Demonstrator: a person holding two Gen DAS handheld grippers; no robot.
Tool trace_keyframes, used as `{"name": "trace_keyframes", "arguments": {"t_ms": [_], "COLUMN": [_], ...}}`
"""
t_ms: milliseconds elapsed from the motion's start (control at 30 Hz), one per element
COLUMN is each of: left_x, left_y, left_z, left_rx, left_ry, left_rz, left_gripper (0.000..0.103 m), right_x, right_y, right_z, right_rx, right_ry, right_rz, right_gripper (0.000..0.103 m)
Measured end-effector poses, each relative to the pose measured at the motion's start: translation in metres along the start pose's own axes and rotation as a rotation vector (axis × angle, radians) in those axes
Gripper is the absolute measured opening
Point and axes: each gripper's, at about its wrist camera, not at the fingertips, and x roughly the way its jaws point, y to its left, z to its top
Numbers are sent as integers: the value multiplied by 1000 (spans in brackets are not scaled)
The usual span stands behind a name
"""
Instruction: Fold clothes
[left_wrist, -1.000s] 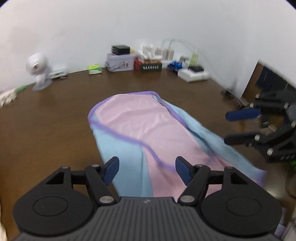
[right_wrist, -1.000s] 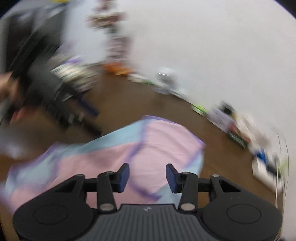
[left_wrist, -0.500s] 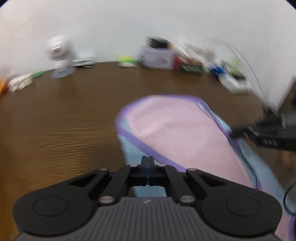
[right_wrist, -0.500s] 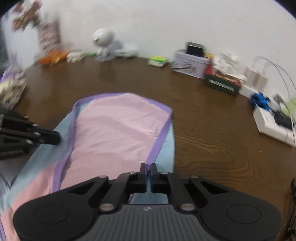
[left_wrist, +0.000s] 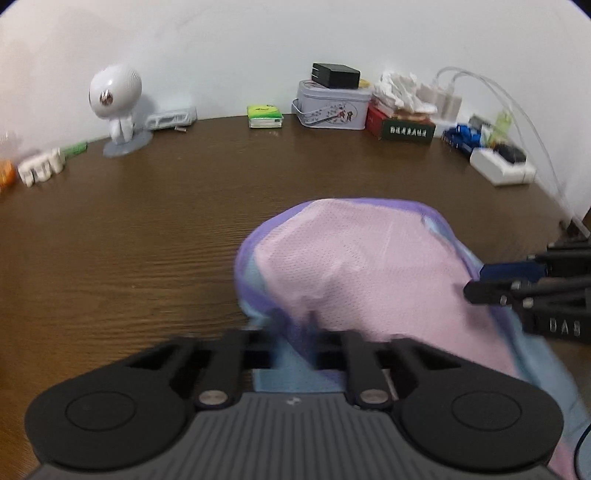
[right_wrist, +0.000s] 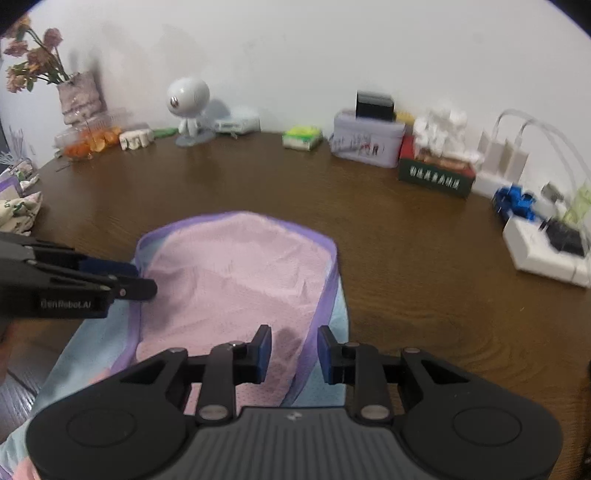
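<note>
A white wall backs a round counter (left_wrist: 147, 229) of dark brown wood with a visible grain. Along its far edge stand a white round-headed figurine (left_wrist: 116, 103), an oval tin (left_wrist: 332, 107) with a black block on top, a green packet (left_wrist: 265, 116), a red and green box (right_wrist: 436, 173) and a white power strip (right_wrist: 543, 247) with looped cables.

In the middle lies the garment (right_wrist: 236, 273), a soft pink mesh with fine perforations, edged in a purple band and laid over pale blue fabric, its far end rounded.

The left gripper (left_wrist: 306, 332) sits at the garment's near left edge with its jaws pressed together, pinching the bunched purple hem and blue cloth.

The right gripper (right_wrist: 293, 350) is at the near right edge; its blue-padded fingers (right_wrist: 264, 350) have just been opening and stand a little apart, the purple band and pink mesh lying between them without being pressed.
</note>
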Motion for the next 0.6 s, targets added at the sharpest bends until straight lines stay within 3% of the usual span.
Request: {"name": "trace_keyframes", "arguments": {"t_ms": [133,233,367,433,500,533,567,600], "left_x": [-4,-6,4,5,2,-1,-5,-11], "left_y": [28,57,96,105,108,106,104,101], "left_z": [-2,-2,-4,-5,-5,-5,-5,-7], "left_rx": [-100,-225,-434,-463,-466,-445,-424,-403], "left_ry": [-1,-10,3,-7,-4,-6,-7,-16], "left_rz": [-92,-176,-357,-354,-301,-280,-258,-253], "left_gripper": [4,4,4,5,14,20,35,43], "right_x": [5,1,-2,-6,-13,-16,-21,-27], "right_y": [-7,-25,-64,-71,-63,-58,-49,-36], "right_z": [-5,-5,-6,-7,-6,-5,-4,-3], "right_rx": [22,107,306,316,263,233,185,125], "right_ry": [-7,-31,-47,-66,-89,-99,-115,-134], "right_rz": [-14,-13,82,64,6,-25,-53,-64], "right_gripper": [3,1,2,3,10,11,12,14]}}
